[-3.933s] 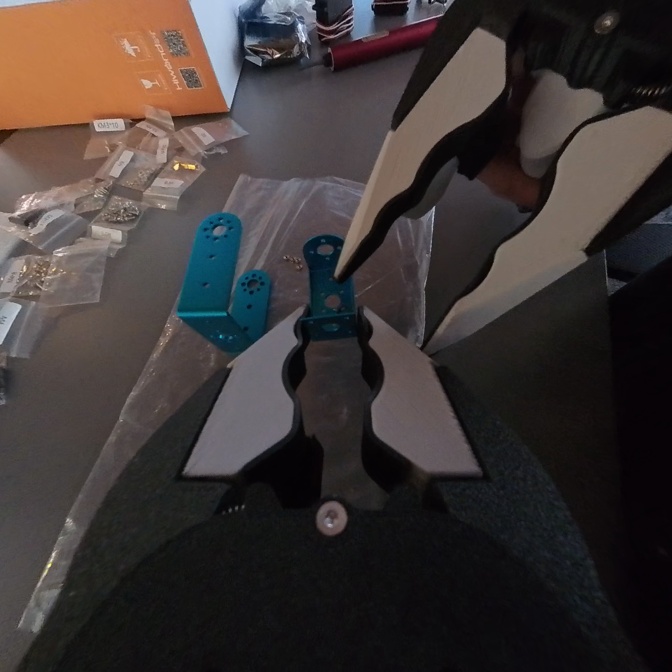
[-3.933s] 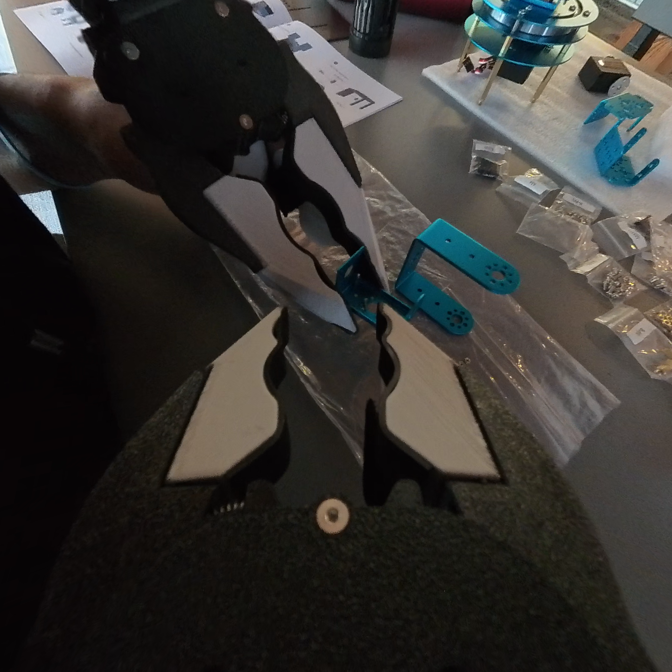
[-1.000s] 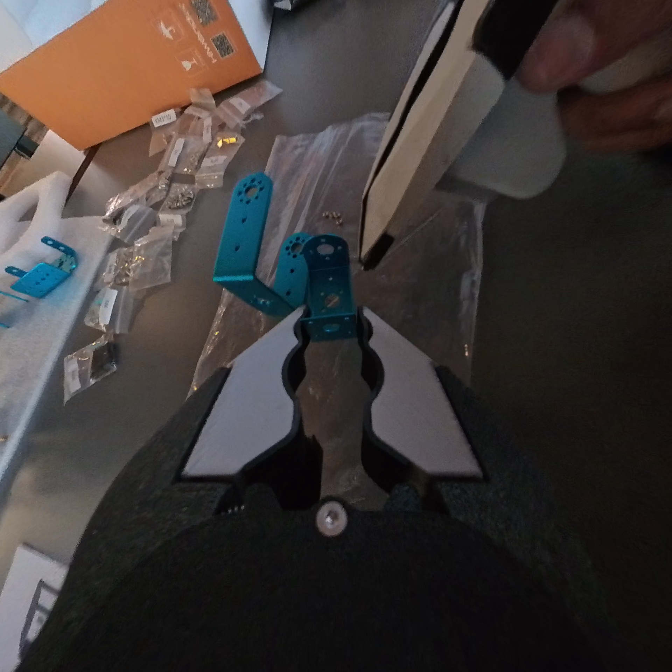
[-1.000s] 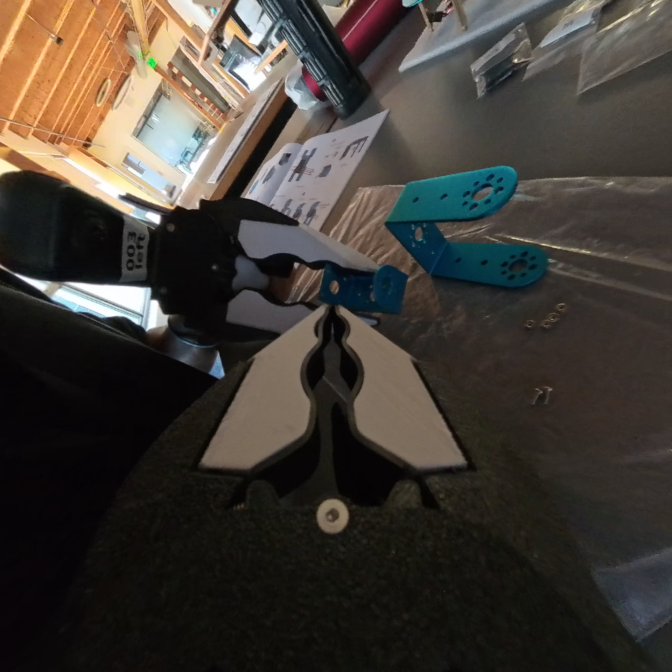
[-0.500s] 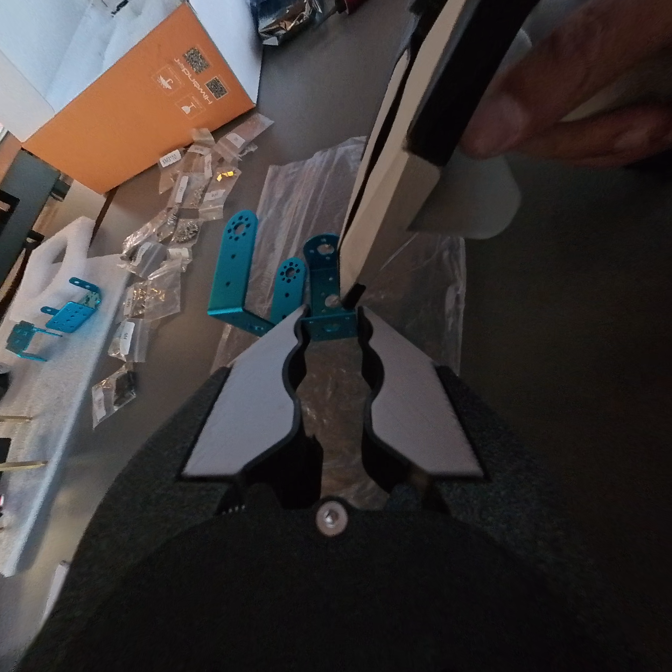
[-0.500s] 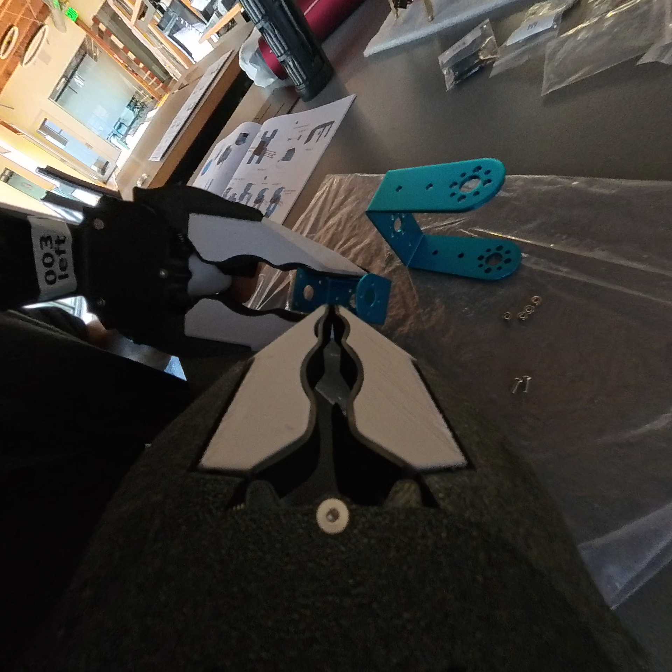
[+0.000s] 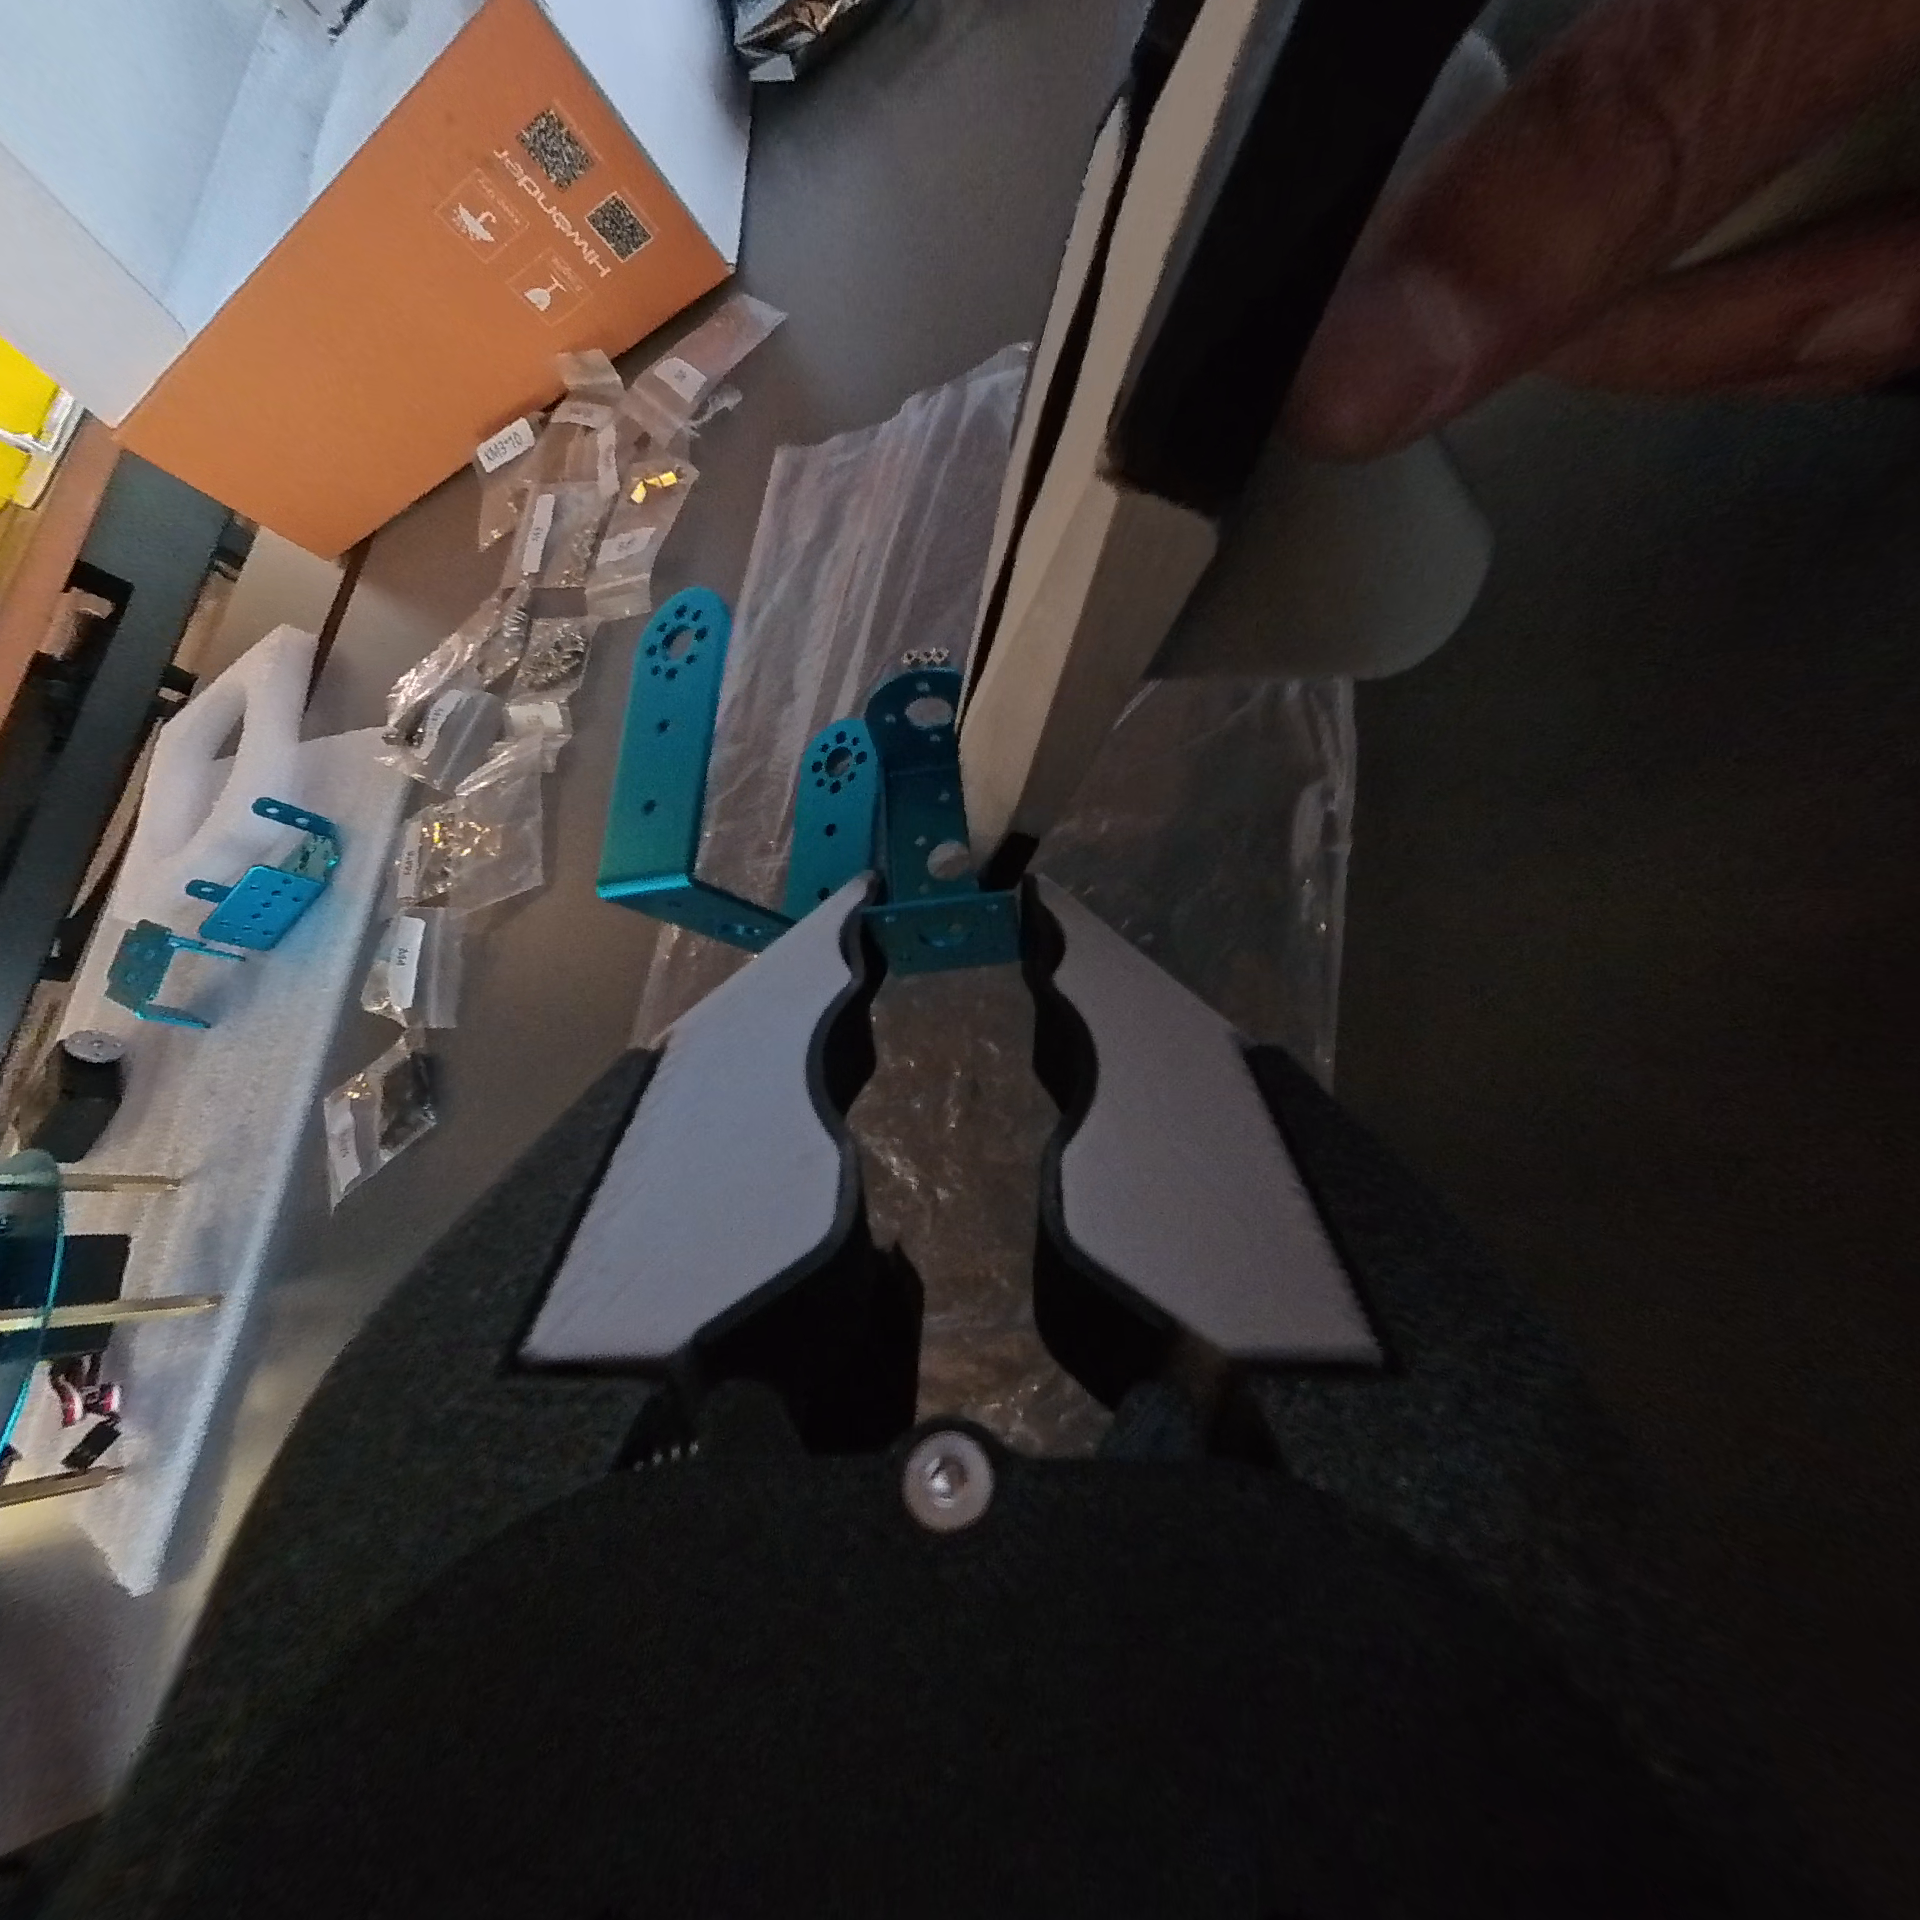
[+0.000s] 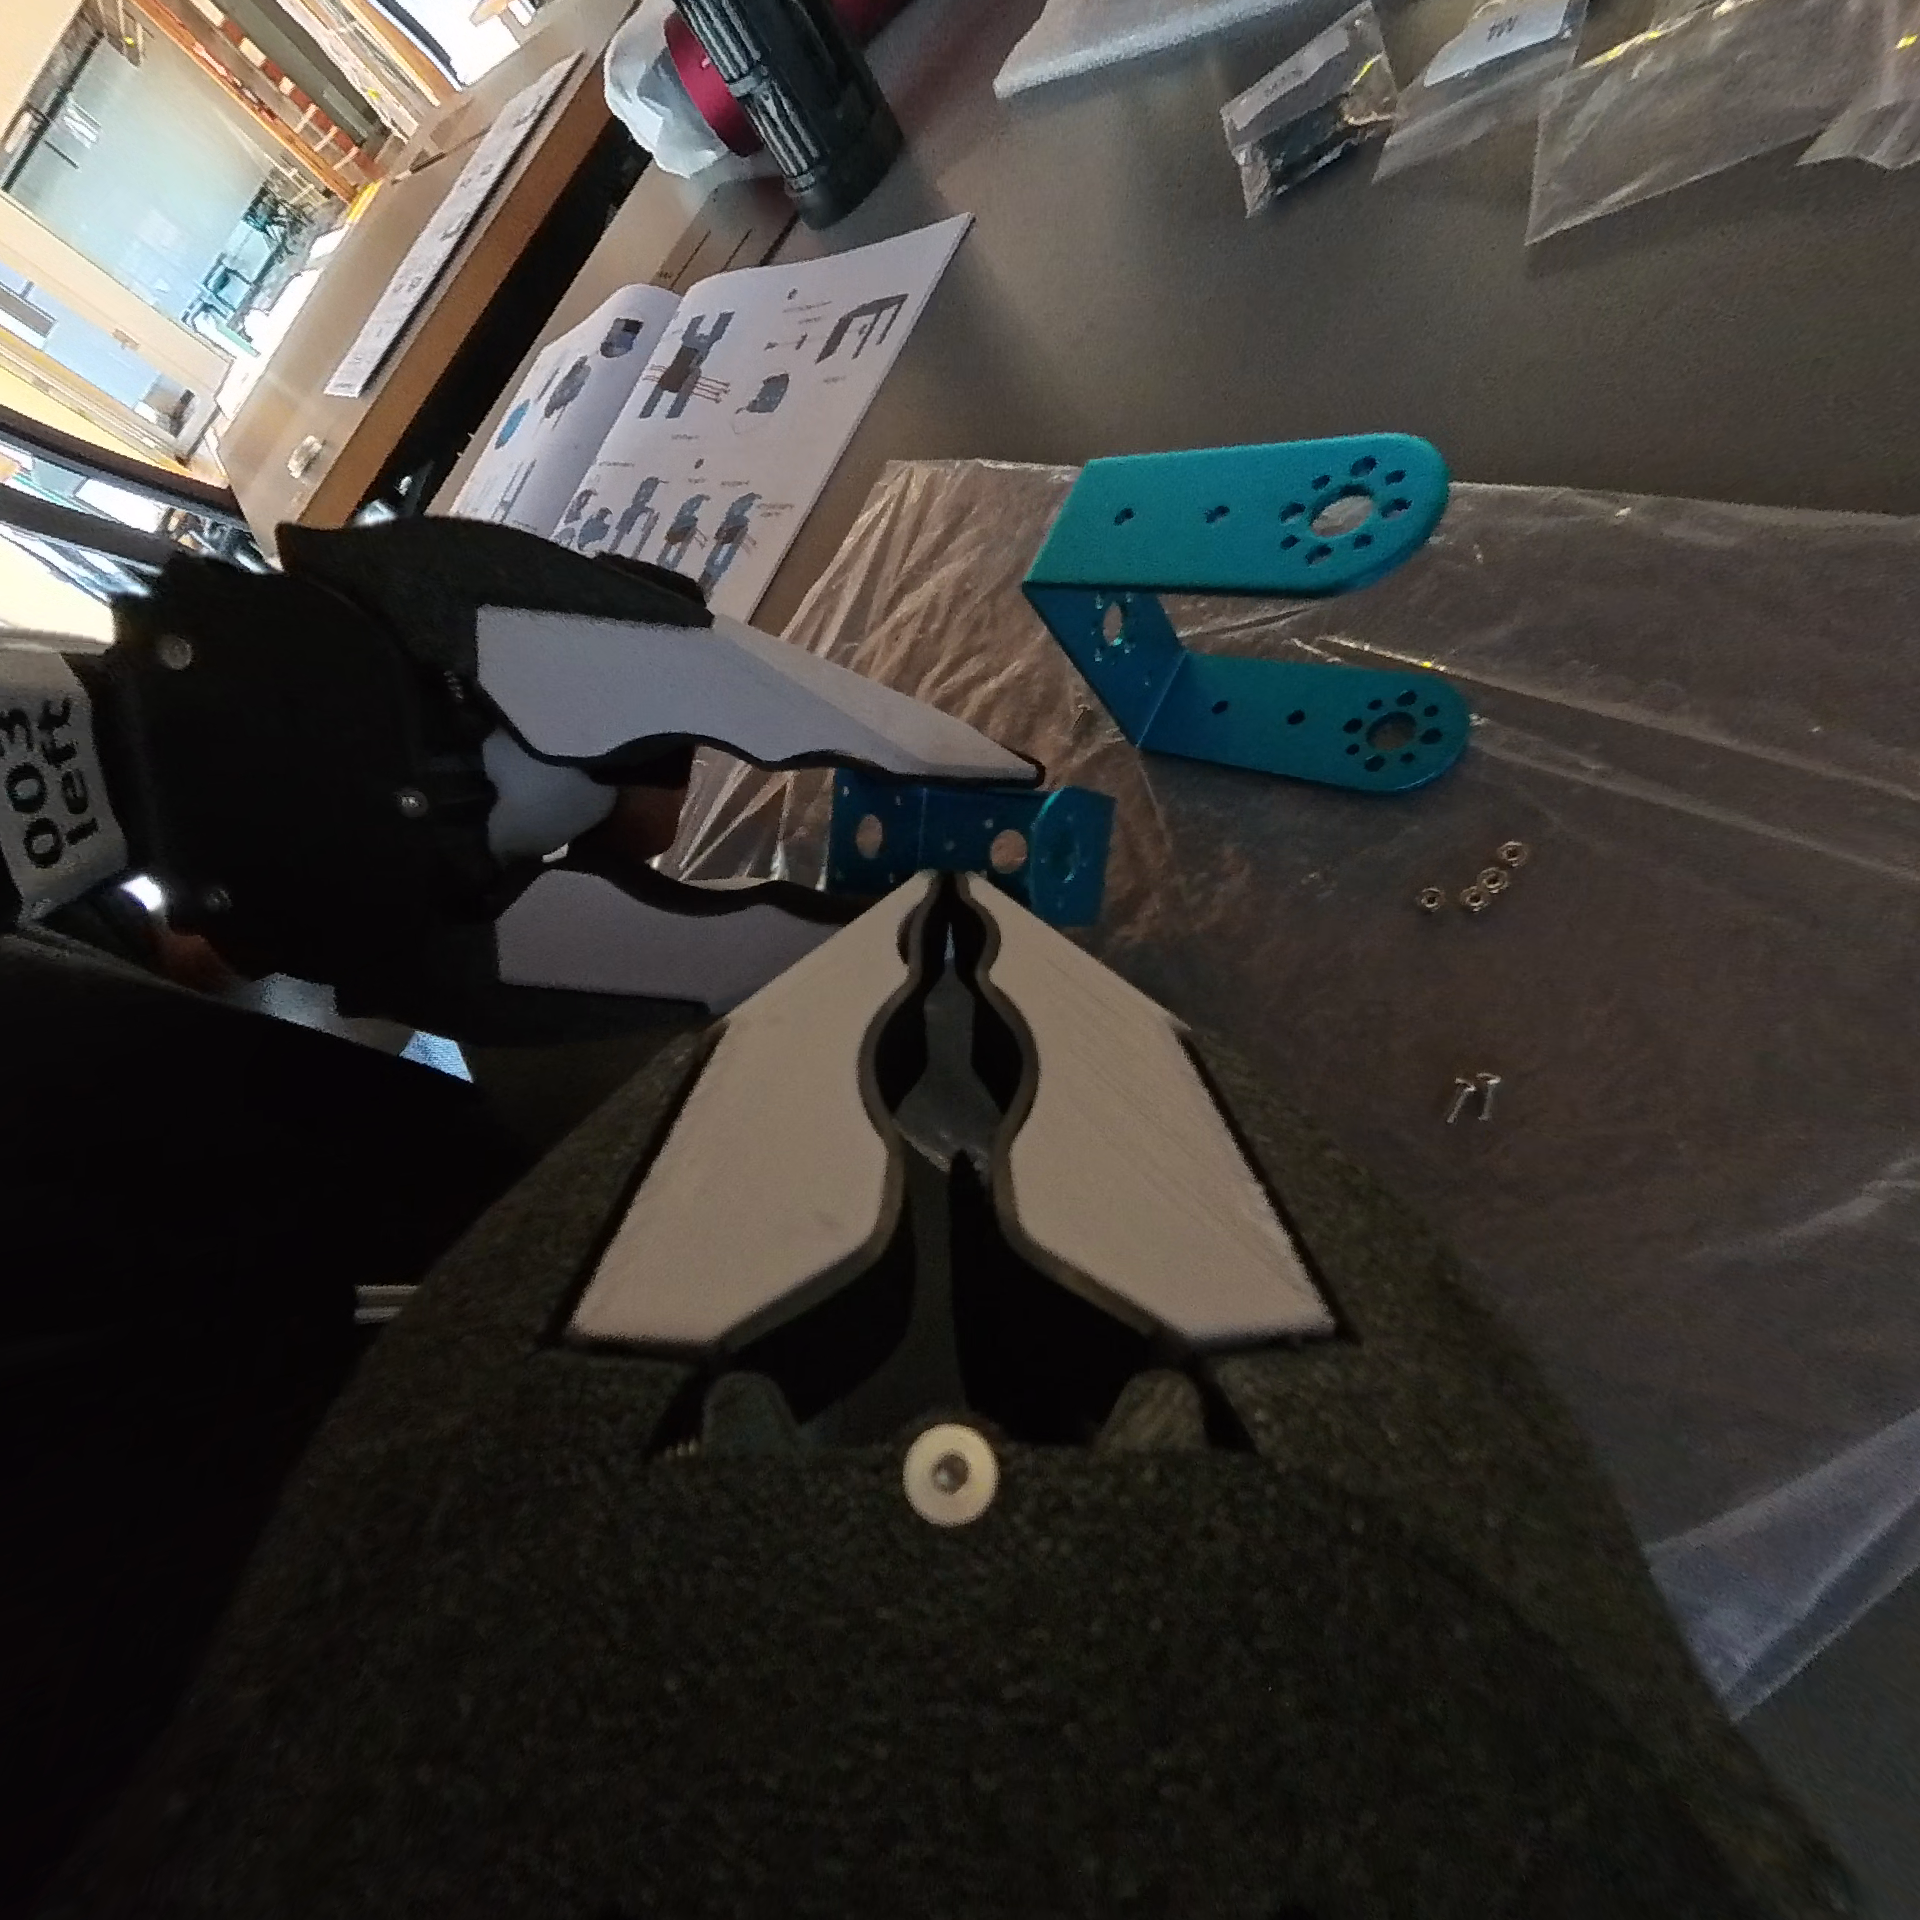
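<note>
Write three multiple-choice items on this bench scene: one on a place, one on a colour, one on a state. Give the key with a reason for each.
1. Where does the large blue U-bracket lie?
A. on a clear plastic bag
B. on a chair
C. in a drawer

2. What colour is the broad face of the cardboard box?
A. green
B. orange
C. red

3. What state is the left hand-held gripper in?
A. open and empty
B. shut on a pen
C. shut on the small blue bracket

Key:
1. A, the crinkled clear film spreads under both of its arms.
2. B, the face with the printed squares is orange.
3. C, both views show its two fingers clamping the bracket's base.
</note>
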Motion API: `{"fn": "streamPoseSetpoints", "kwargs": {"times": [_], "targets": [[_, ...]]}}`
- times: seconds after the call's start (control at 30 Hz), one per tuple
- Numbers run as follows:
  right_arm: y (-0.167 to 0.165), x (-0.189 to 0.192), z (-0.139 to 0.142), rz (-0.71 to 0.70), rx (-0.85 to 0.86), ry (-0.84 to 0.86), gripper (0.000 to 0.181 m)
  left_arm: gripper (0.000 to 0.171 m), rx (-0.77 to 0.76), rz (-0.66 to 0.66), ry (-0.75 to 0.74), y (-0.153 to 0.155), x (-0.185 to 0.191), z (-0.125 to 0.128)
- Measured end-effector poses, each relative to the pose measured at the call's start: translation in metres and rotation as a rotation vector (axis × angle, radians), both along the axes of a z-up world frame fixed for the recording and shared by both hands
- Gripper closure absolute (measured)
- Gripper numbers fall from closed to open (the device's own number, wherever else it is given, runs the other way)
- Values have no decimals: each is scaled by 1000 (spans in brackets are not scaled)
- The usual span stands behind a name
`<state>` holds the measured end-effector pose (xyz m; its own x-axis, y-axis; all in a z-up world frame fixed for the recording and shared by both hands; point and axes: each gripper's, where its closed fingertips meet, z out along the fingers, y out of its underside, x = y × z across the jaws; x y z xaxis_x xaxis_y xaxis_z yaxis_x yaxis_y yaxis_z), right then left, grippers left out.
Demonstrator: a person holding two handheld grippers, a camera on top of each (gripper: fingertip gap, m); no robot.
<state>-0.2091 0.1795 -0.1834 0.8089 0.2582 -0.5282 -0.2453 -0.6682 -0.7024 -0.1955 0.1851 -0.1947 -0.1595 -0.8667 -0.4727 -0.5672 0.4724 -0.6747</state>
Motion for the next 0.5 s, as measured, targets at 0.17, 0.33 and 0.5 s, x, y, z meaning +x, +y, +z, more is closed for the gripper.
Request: {"fn": "streamPoseSetpoints", "kwargs": {"times": [0.17,0.33,0.5], "targets": [[-1,0,0,0,1,-21,181,147,-3,-2,1,-1,0,0],[-3,0,17,34,110,-112,181,147,-33,7,-2,1,-2,-2],[-10,13,11,87,184,-371,177,147,-98,13,-6,5,-6,0]]}}
